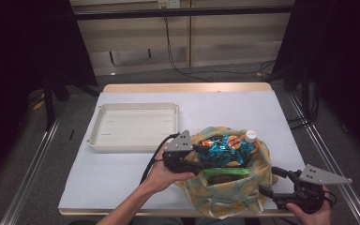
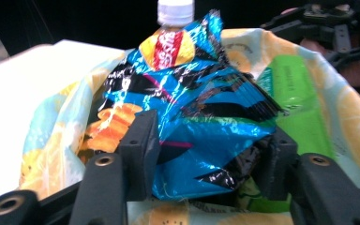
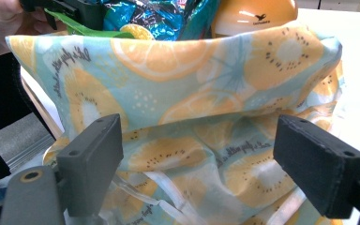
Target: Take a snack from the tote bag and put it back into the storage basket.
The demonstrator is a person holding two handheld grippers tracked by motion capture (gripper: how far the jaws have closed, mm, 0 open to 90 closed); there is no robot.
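A cloth bag (image 1: 225, 194) printed with orange slices lies open on the white table, near its front edge. Inside it are a blue foil snack bag (image 1: 220, 150), a flat green packet (image 1: 226, 173) and a bottle with a white cap (image 1: 250, 136). My left gripper (image 1: 200, 157) reaches into the bag from the left. In the left gripper view it (image 2: 208, 159) is shut on the crumpled lower end of the snack bag (image 2: 201, 108). My right gripper (image 1: 268, 180) stands open at the bag's right side, its jaws spread wide before the cloth (image 3: 192, 93).
A shallow white tray (image 1: 133, 126) sits empty at the back left of the table (image 1: 225, 108). Metal rails run along both sides of the table, and cables lie on the floor beyond it.
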